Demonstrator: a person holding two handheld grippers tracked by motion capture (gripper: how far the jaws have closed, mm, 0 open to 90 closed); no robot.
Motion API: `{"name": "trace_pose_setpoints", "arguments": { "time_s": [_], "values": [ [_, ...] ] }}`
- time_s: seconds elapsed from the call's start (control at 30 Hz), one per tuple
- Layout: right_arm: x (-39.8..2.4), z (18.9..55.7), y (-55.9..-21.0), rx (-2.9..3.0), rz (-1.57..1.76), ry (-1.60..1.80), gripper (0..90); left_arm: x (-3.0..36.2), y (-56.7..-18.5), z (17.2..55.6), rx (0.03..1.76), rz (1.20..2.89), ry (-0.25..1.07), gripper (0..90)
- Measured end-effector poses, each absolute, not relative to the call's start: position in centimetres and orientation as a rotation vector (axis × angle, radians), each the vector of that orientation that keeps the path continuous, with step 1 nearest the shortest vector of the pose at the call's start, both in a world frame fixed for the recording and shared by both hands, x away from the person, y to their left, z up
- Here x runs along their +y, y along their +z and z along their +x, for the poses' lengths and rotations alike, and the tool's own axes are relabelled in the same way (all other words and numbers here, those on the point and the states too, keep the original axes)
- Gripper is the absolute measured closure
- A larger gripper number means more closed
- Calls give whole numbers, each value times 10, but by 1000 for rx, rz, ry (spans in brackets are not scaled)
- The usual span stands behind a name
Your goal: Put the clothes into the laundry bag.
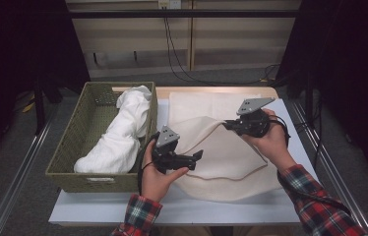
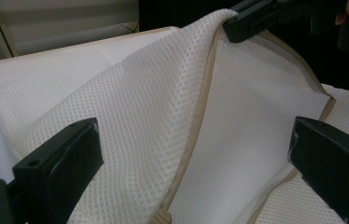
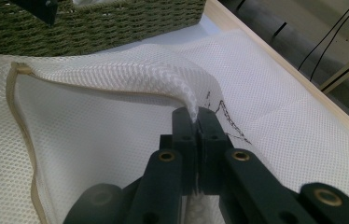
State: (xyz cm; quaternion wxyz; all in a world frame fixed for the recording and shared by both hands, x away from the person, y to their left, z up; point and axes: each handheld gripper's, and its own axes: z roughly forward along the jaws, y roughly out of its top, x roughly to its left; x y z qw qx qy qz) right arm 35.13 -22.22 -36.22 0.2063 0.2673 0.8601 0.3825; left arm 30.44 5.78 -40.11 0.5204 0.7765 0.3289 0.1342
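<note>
Mesh cloth (image 1: pixel 221 147) is lying spread on the bench (image 1: pixel 290 206), just right of the green woven basket (image 1: pixel 81 132). One beige-trimmed edge is being pinched and lifted off the bench by the right gripper (image 1: pixel 229 125); its jaws are clenched tight on a fold of the mesh, as seen in the right gripper view (image 3: pixel 195 116). Left gripper (image 1: pixel 198 156) is being held over the near-left part of the cloth with jaws released, standing wide apart, nothing gripped; the raised mesh (image 2: pixel 172 102) is sitting between them untouched. A bundled white cloth (image 1: pixel 123 132) is lying inside the basket.
</note>
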Motion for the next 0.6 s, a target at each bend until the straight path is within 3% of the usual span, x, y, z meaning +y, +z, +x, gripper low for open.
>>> {"name": "trace_pose_setpoints", "arguments": {
  "time_s": [0.6],
  "values": [
    [-224, 350, -362, 2396, 749, 1071, 882, 59, -367, 328, 793, 1876, 357, 27]
  ]
}}
